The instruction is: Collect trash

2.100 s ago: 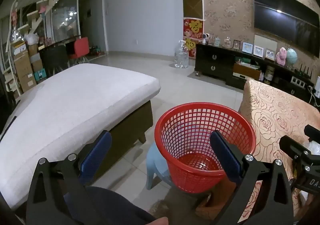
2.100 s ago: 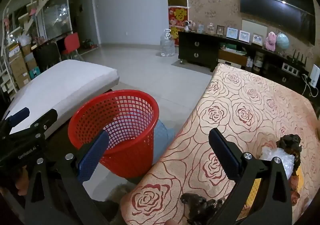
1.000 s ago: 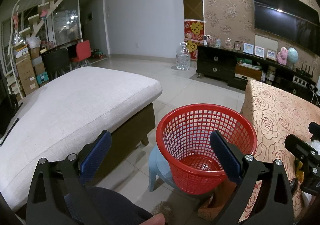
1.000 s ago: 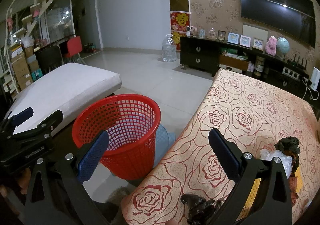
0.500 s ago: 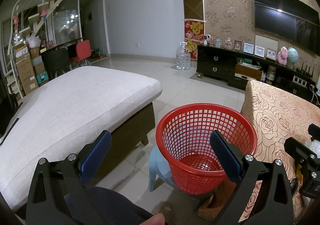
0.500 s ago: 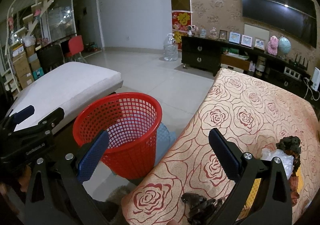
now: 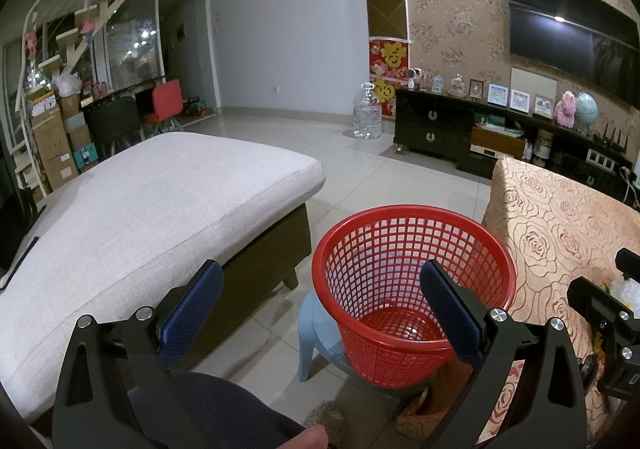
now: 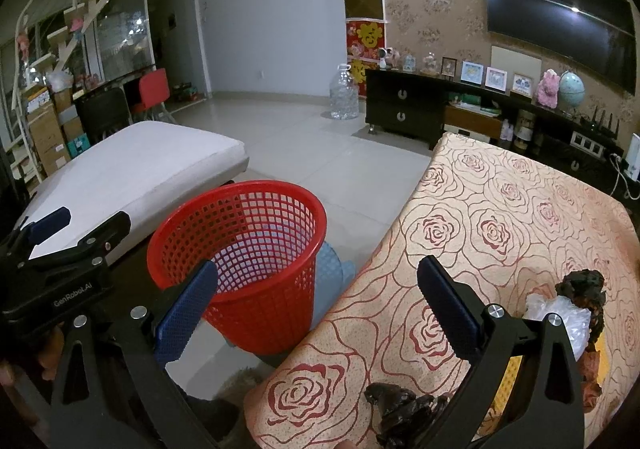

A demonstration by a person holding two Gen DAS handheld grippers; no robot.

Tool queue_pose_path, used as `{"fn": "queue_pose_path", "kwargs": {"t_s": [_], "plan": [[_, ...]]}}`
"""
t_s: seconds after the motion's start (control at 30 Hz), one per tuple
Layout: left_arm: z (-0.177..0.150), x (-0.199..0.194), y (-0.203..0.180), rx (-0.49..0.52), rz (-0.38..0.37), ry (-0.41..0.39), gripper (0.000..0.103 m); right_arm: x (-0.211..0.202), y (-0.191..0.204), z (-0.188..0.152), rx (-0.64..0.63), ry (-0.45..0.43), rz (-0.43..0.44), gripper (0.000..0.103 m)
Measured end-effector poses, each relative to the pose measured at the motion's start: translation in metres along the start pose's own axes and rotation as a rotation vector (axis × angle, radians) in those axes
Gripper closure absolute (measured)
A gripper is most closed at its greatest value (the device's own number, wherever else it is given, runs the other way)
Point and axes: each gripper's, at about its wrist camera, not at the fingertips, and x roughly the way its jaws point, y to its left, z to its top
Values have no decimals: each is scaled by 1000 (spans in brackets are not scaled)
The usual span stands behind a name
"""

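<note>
Surroundings: a white cushioned daybed [image 7: 152,209] at left, a tiled floor [image 7: 360,169], a large water bottle [image 7: 366,117] by the far wall, and a dark TV cabinet [image 7: 448,129] beneath a wall-mounted television [image 7: 568,45]. A red mesh waste basket [image 7: 404,289] stands on a pale blue plastic stool [image 7: 320,333] between the daybed and the counter [image 8: 500,233], which is draped in a rose-patterned cloth.

Left gripper [image 7: 320,313]: jaws spread wide, holding nothing, poised over the near rim of the basket; its right finger overlaps the basket's inside wall in the left wrist view.

Right gripper [image 8: 316,313]: jaws likewise wide apart and empty, above the counter's near-left edge, with the basket just beside its left finger.

Trash on the counter: a crumpled clear plastic bag [image 8: 560,317] and a dark lump [image 8: 584,289] touching it, right of the right finger; another dark lump [image 8: 404,409] at the near edge, below the gripper, partly hidden by the finger's frame. The basket's interior appears empty.
</note>
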Motion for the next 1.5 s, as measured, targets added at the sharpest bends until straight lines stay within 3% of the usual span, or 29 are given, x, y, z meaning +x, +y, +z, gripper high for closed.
{"fn": "queue_pose_path", "kwargs": {"t_s": [1.03,1.3,1.5], "plan": [[0,0,-3,11,-7,2,8,-17,-13,-3,9,-34,-28,6],[-6,-5,-17,71,-64,-10,8,-55,-62,-21,90,-66,-147,6],[-20,-15,-49,173,-172,-14,8,-87,-125,-46,260,-57,-272,6]]}}
